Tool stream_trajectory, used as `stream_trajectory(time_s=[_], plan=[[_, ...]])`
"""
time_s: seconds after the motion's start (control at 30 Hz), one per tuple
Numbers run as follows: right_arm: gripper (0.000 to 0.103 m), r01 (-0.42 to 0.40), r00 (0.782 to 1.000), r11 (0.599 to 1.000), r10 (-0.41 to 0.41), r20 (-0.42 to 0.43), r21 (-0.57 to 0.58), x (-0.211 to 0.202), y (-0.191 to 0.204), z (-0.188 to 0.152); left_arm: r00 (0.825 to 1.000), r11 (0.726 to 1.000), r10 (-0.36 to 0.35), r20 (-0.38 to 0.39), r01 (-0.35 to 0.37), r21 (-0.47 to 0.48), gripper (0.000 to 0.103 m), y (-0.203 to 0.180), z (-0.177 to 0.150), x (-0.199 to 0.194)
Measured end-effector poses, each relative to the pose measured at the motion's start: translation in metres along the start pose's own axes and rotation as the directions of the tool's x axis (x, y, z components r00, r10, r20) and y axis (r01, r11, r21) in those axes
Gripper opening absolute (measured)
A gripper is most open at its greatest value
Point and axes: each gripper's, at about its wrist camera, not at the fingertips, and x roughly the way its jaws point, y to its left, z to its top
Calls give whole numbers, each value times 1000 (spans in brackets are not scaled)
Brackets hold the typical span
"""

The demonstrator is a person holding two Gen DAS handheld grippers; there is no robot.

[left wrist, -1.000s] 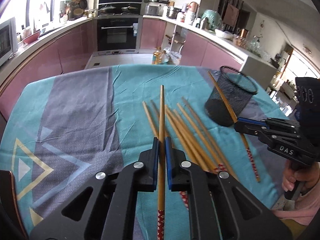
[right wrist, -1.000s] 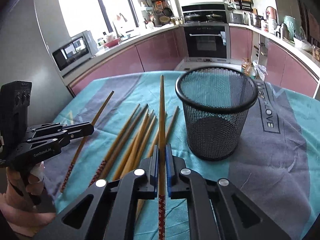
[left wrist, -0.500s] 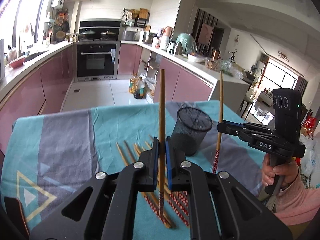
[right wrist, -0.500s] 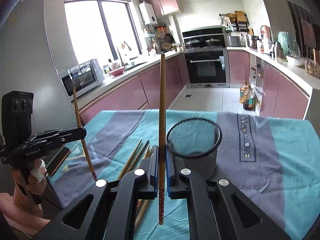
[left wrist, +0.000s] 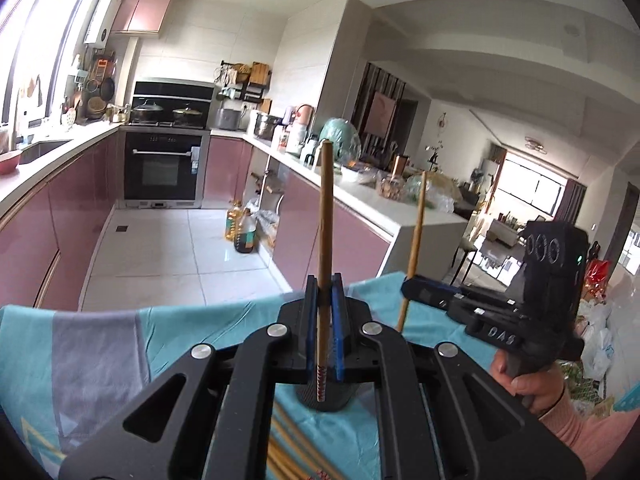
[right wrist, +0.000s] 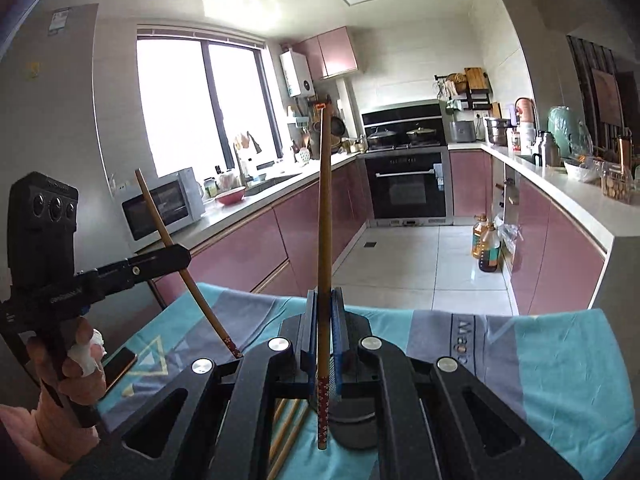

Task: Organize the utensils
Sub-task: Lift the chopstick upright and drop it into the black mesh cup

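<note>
Two chopsticks are up. From the left wrist, the left gripper (left wrist: 323,324) has its fingers clamped on a brown wooden chopstick (left wrist: 325,216) above the black mesh cup (left wrist: 326,398). From the right wrist, the right gripper (right wrist: 325,340) pinches another wooden chopstick (right wrist: 325,216); spare chopsticks (right wrist: 286,432) lie on the teal tabletop (right wrist: 560,360), unsorted.

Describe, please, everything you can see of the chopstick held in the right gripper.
The chopstick is a long, slim stick of light brown wood or bamboo, with a red band of small pale patterning at its lower end. It stands nearly upright, patterned end down, clamped between the blue pads of the shut right gripper just above that band. Only the pads touch it. Its lower tip hangs clear above the black mesh holder and the teal tablecloth.
</note>
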Motion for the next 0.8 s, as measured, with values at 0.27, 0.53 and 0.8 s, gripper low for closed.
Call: stream_trajectory(time_s=[0.27,0.53,0.8], plan=[[6,33,999,999,-34,42,20,14,-14,12,999,999,-27,-17,27,29,7,-29,22,26],[6,56,992,998,-54,-117,10,55,-20,-11,981,998,-7,-193,18,54,7,-40,-10,78],[6,67,962,998,-62,-268,11,86,-22,-31,961,997,28,-274,-7,77,7,-30,-38,118]])
